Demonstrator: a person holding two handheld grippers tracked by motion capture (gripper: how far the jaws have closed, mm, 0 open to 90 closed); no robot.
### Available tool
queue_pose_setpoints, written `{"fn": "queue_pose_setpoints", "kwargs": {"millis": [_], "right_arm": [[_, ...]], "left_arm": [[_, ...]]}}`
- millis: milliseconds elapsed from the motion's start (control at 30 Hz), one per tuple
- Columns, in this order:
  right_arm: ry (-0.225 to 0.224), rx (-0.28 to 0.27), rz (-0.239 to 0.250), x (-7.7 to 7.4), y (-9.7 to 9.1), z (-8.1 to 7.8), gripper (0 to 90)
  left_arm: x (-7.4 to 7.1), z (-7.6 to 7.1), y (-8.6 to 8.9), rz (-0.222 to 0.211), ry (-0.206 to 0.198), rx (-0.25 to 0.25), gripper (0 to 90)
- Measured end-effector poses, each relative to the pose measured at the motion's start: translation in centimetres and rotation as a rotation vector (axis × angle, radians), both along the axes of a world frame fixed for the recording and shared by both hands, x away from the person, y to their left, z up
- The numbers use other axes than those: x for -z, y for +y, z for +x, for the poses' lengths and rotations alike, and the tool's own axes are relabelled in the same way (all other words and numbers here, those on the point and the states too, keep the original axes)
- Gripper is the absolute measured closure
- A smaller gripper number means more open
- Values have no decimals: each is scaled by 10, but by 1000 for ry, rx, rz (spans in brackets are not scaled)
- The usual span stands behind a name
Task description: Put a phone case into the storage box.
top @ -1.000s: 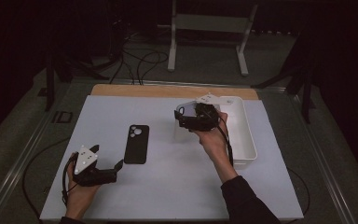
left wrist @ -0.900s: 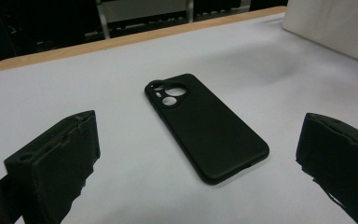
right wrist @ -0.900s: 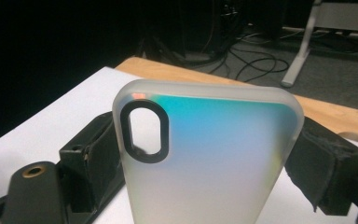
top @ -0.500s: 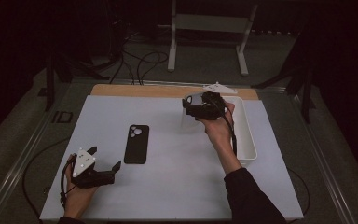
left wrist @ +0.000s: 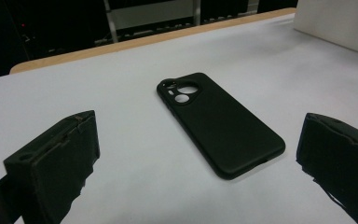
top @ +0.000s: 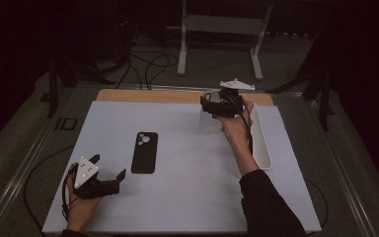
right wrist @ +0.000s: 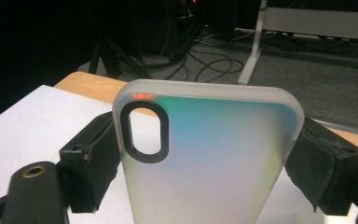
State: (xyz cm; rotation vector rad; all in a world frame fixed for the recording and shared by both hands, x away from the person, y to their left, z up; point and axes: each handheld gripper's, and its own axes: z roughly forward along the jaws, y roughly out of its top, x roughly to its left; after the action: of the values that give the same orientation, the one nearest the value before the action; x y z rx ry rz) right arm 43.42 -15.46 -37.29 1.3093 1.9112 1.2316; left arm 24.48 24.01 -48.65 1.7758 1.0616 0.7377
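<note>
Hand-held gripper number one, the right hand-held gripper, is lifted above the far right part of the counter, and its two black jaws are clamped on the long edges of a clear phone case; in the right gripper view the case stands upright between the padded jaws, frosted and translucent, with rounded corners and one dark-rimmed oval camera opening near its top left. The right hand grips the tool from below, forearm in a dark sleeve reaching up from the bottom edge, and the grey three-cornered plate sits on top. The left hand-held gripper rests low at the near left of the counter, held by the left hand, its jaws standing wide apart with nothing between them and aimed toward a black phone case. That second case lies flat on the white sheet near the middle of the counter, matte, smooth and rounded, with a cluster of round camera cutouts at its far end, apart from both grippers. So there are two cases, two grippers and one long white tray, which lies along the right side just beside the right wrist. A strip of bare wood shows along the counter's far edge.
</note>
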Motion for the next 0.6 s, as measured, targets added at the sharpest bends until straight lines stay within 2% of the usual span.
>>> {"fn": "queue_pose_setpoints", "kwargs": {"millis": [467,600], "right_arm": [[2,69,22,-11,-19,13,170],[4,86,14,-12,-24,16,170]], "left_arm": [[-1,-2,1,-5,-6,-13,0],[-1,-2,1,-9,-4,-14,0]]}}
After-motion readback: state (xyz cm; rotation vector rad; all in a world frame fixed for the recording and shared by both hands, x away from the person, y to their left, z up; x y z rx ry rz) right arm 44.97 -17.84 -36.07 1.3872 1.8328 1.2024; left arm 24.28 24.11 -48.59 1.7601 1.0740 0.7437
